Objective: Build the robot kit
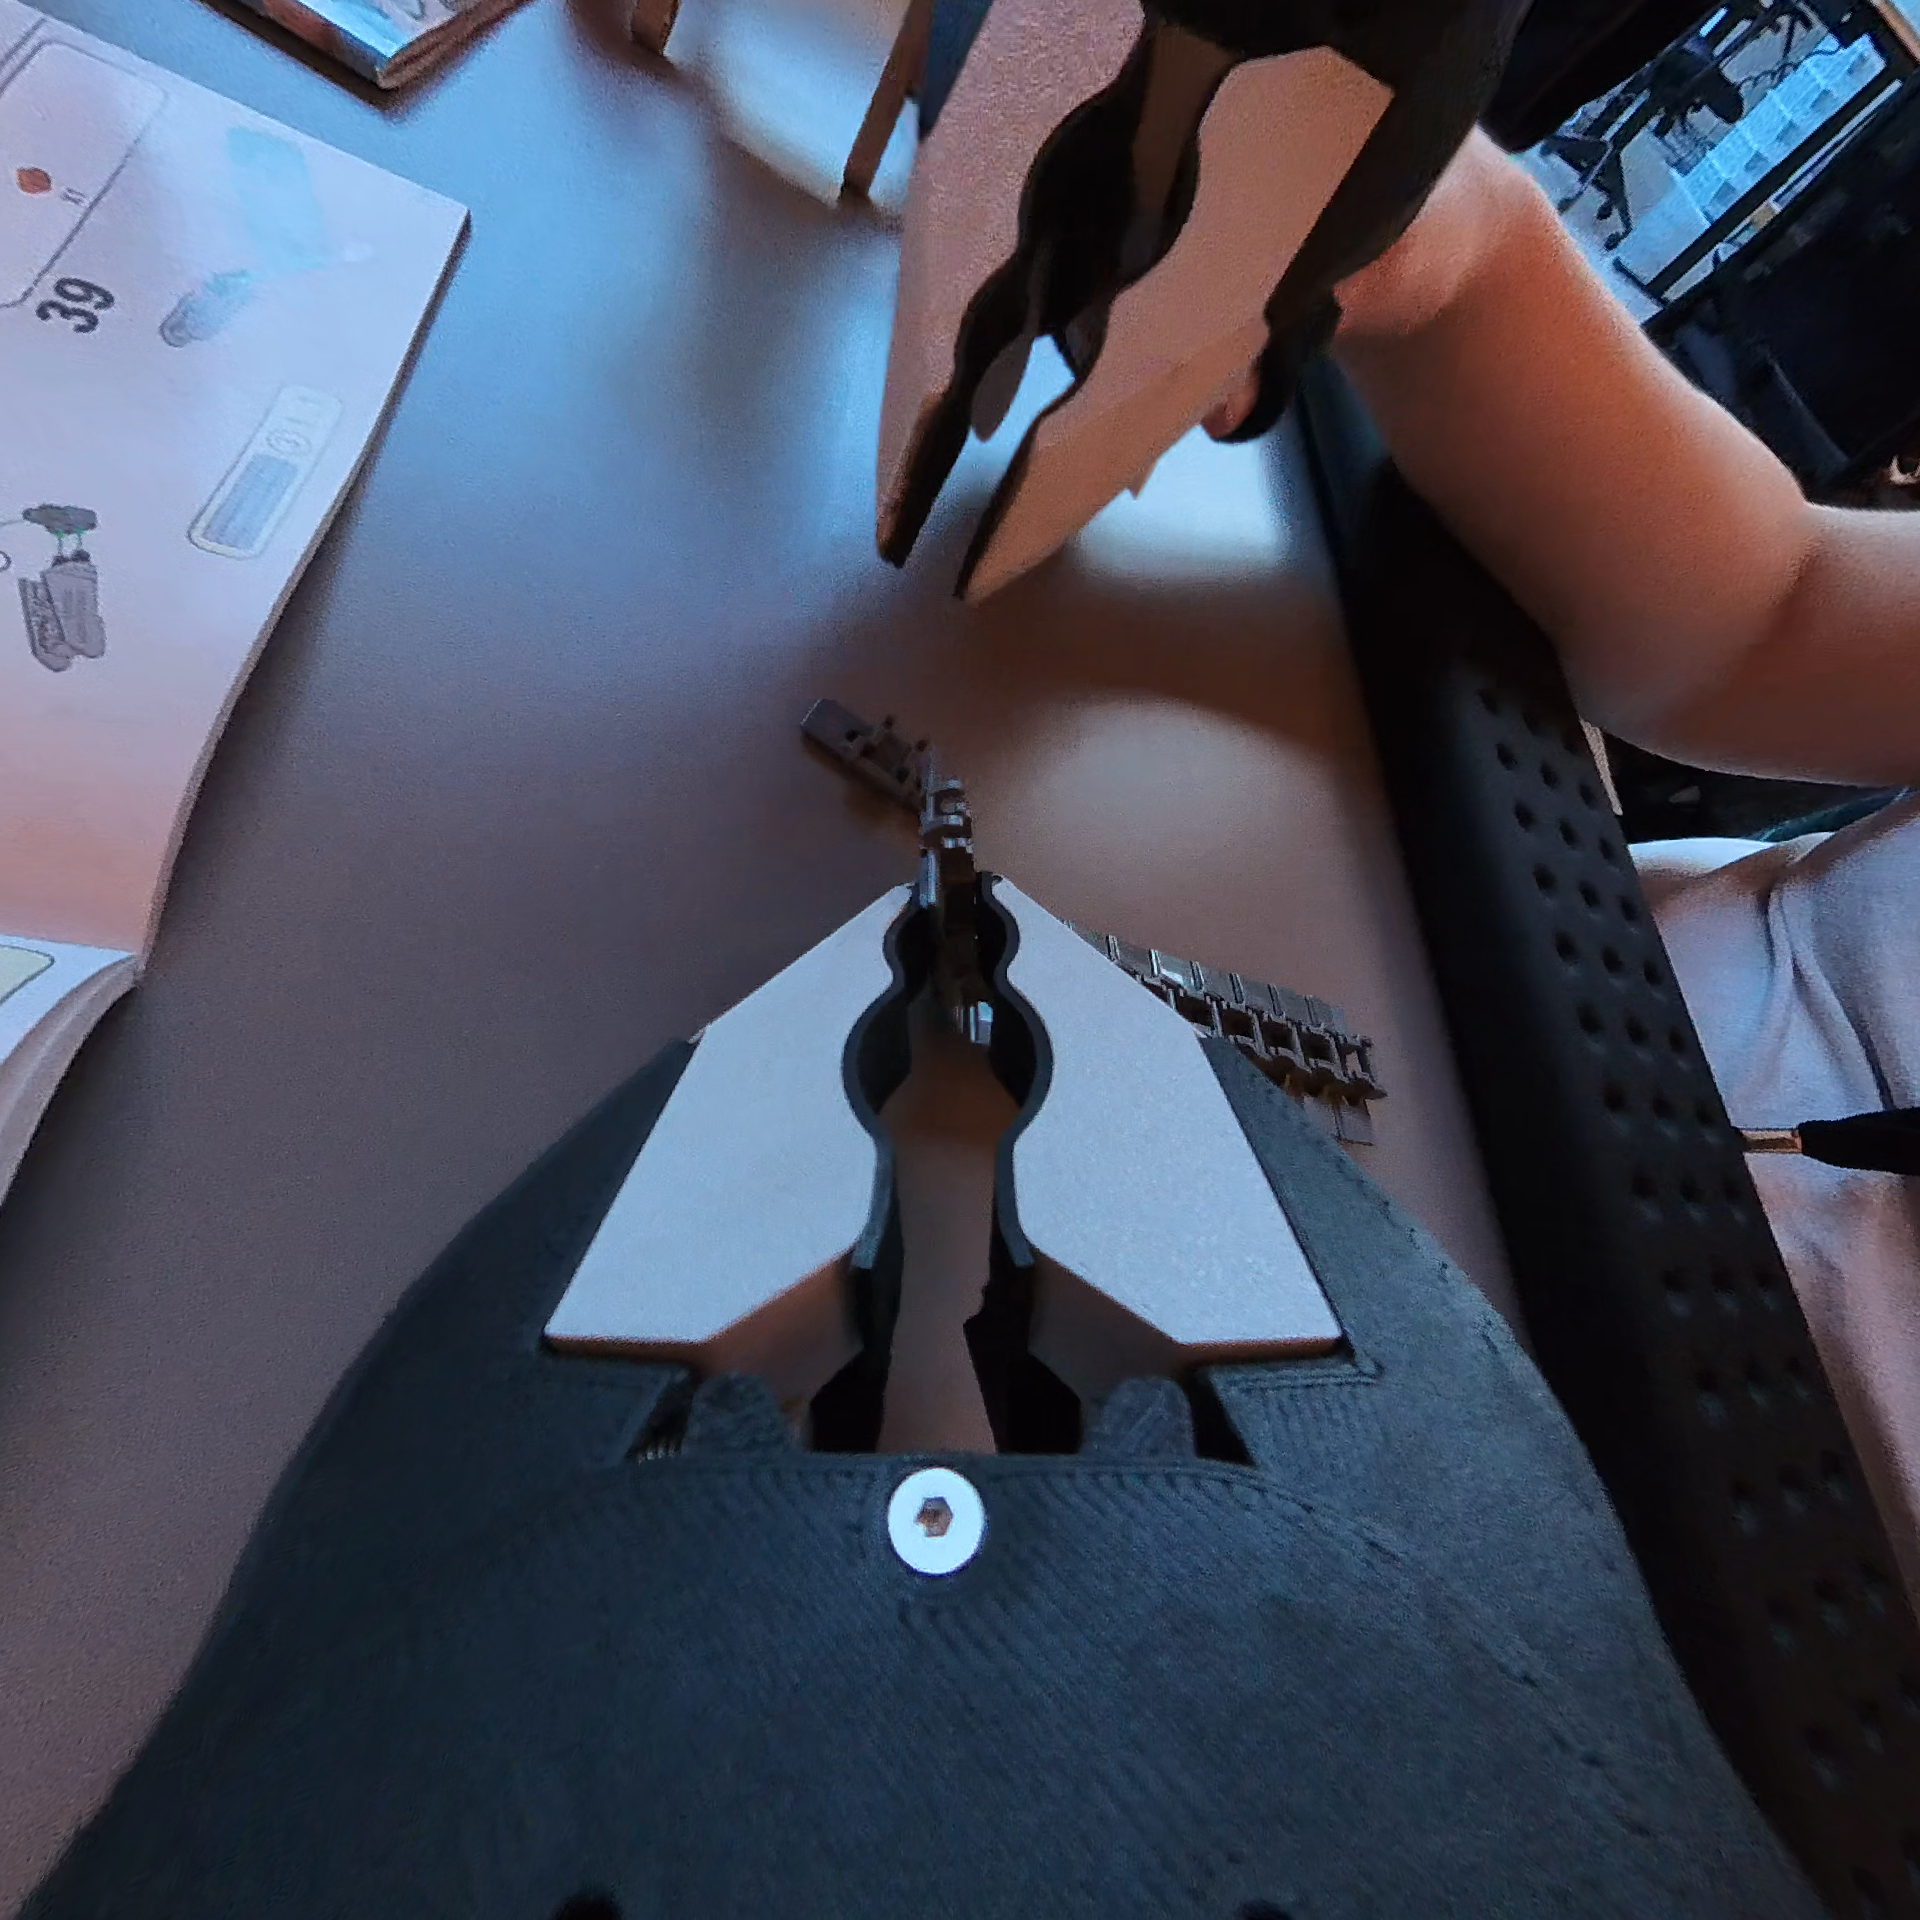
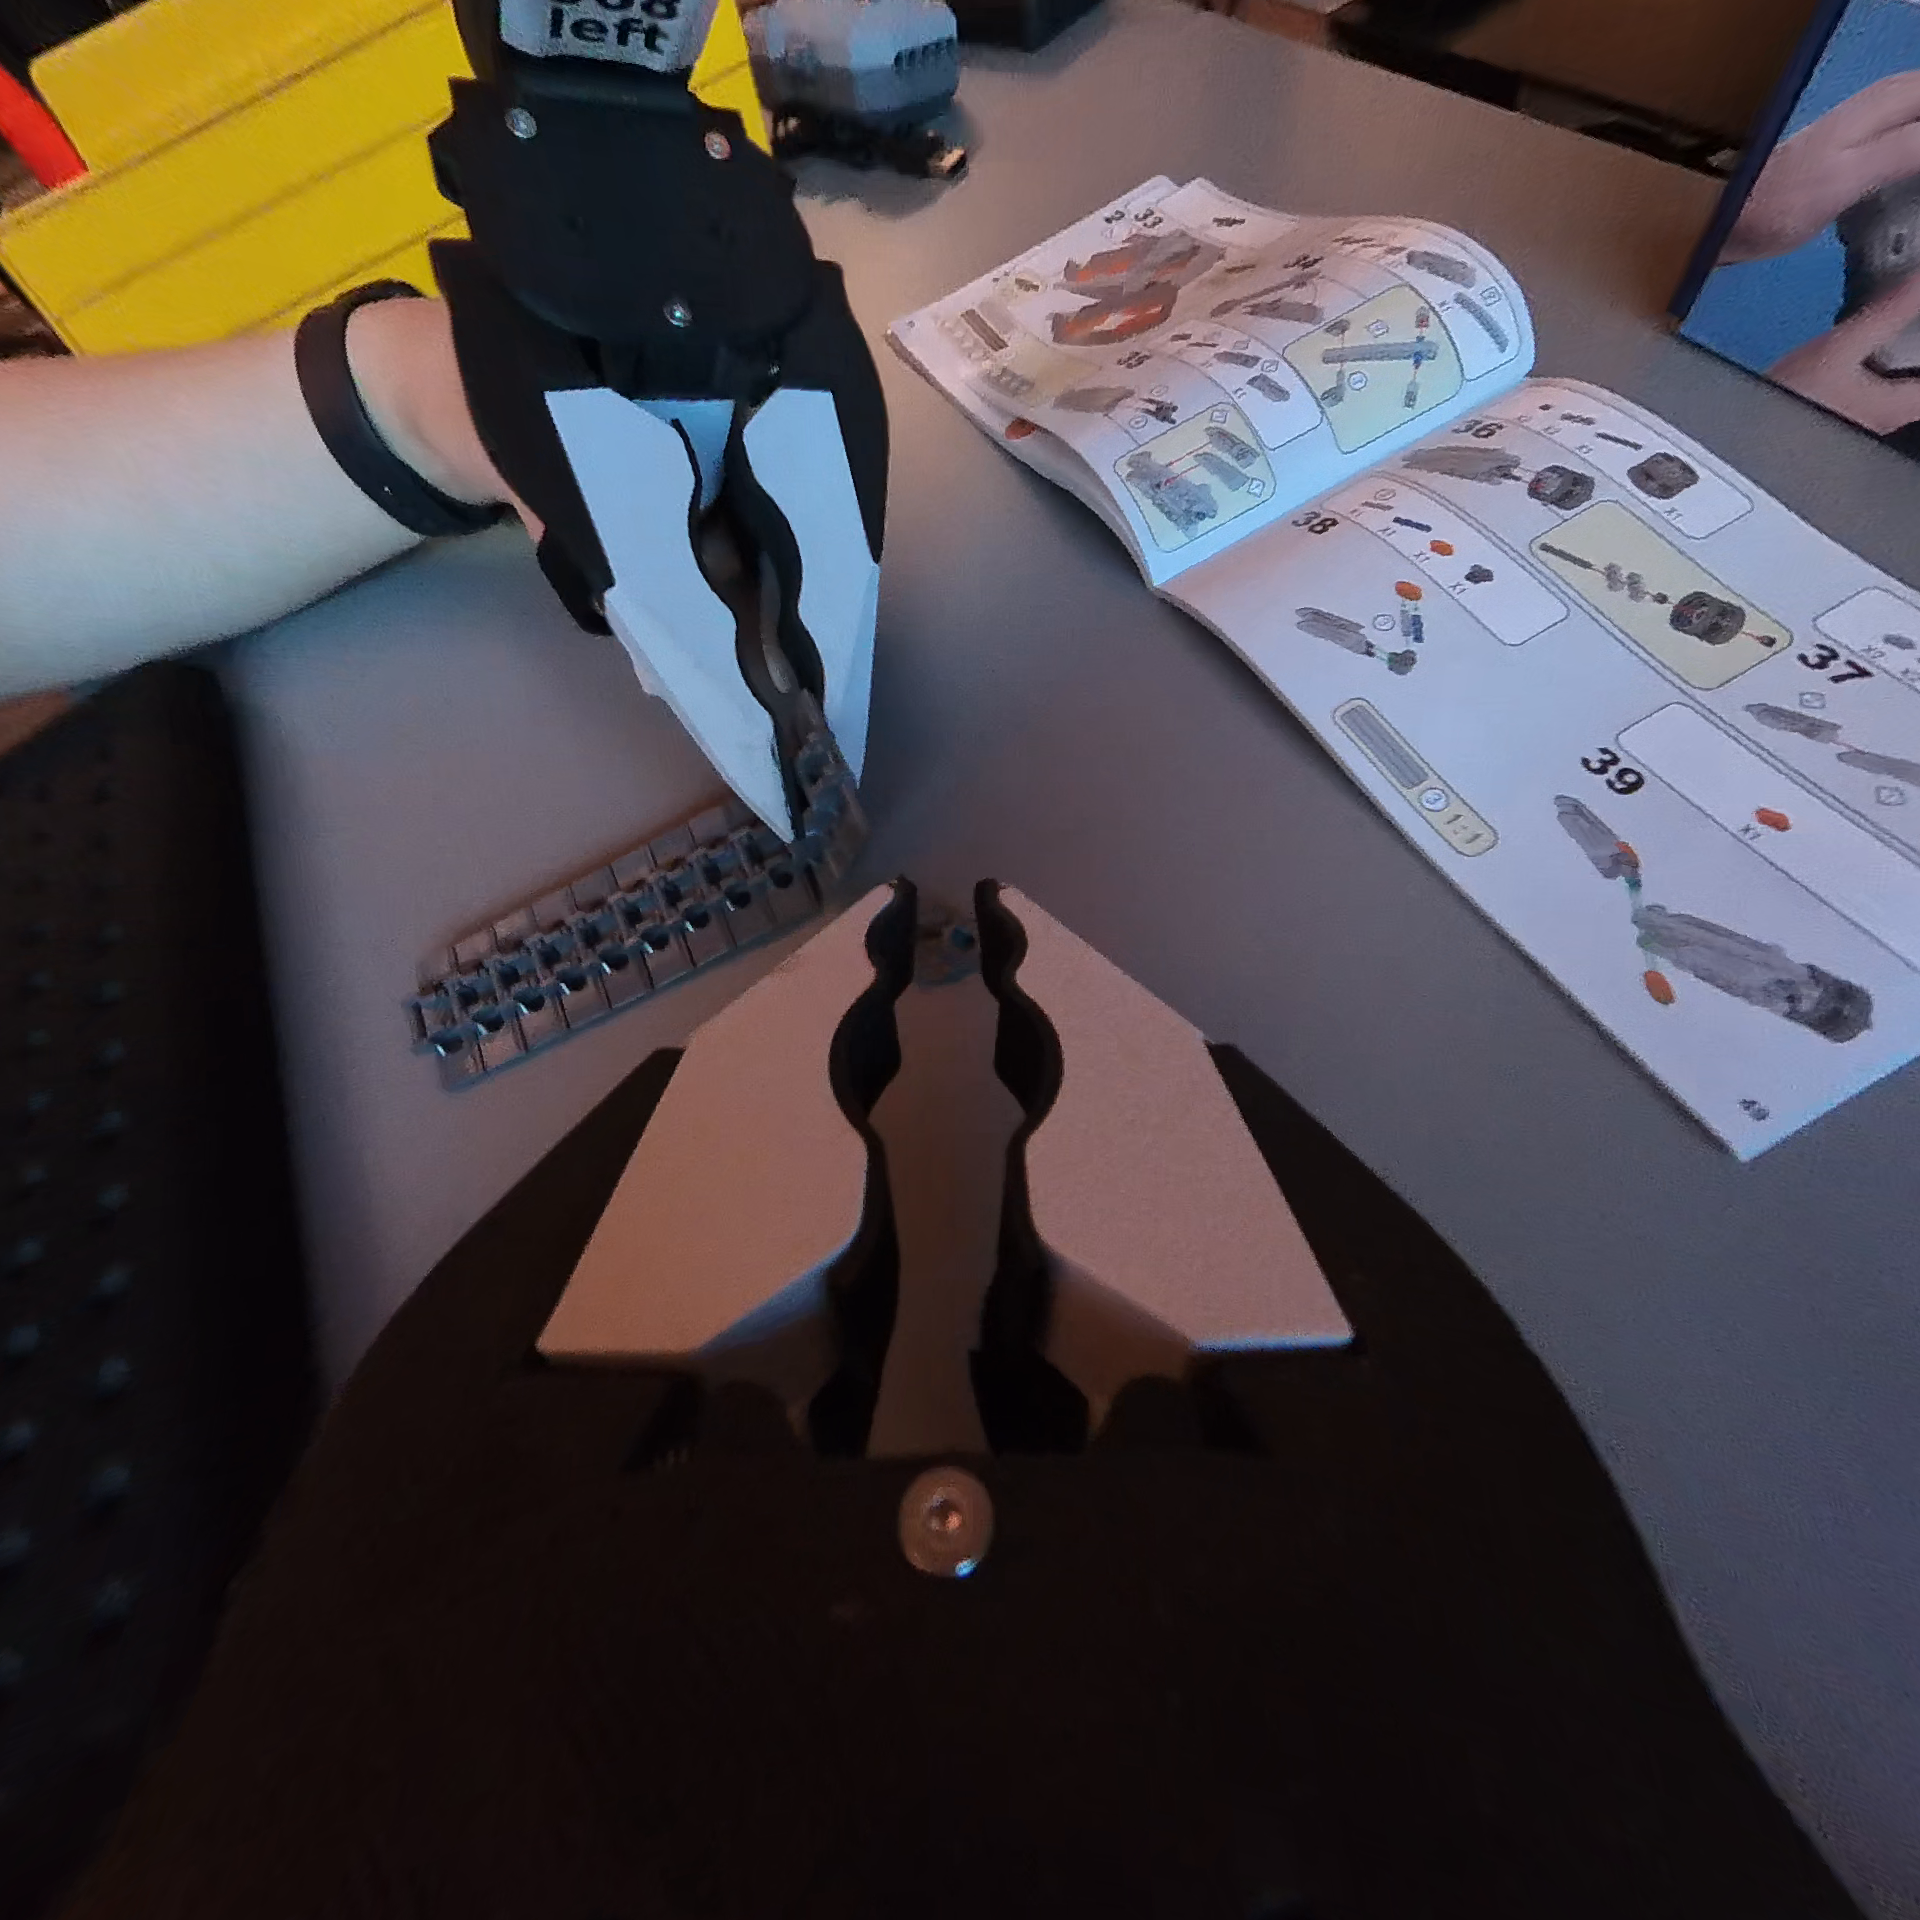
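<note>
The left gripper [image 2: 821, 821] is clamped on the end link of a grey toy tread chain [image 2: 623, 935]; the pinched end is lifted and bent upward while the remainder lies flat on the grey table [image 2: 1143, 790], running toward the table's near edge. In the left wrist view the same chain [image 1: 1236, 1013] passes out from under that gripper's fingertips [image 1: 951, 883]. The right gripper [image 2: 940, 896] hangs just beside the pinched end with its jaws parted and nothing between the pads; a small grey piece [image 2: 948, 951] lies on the table directly below the gap, whether touched cannot be determined. From the left wrist view, the right gripper [image 1: 930, 566] is clear of the surface. An open instruction booklet [image 2: 1455, 623] lies well apart on the right gripper's side, with bare table between. A black perforated chair back [image 2: 114, 1039] borders the table edge near the chain's flat end. A yellow bin [image 2: 208, 187] and a grey block unit [image 2: 862, 52] stand at the far side.
</note>
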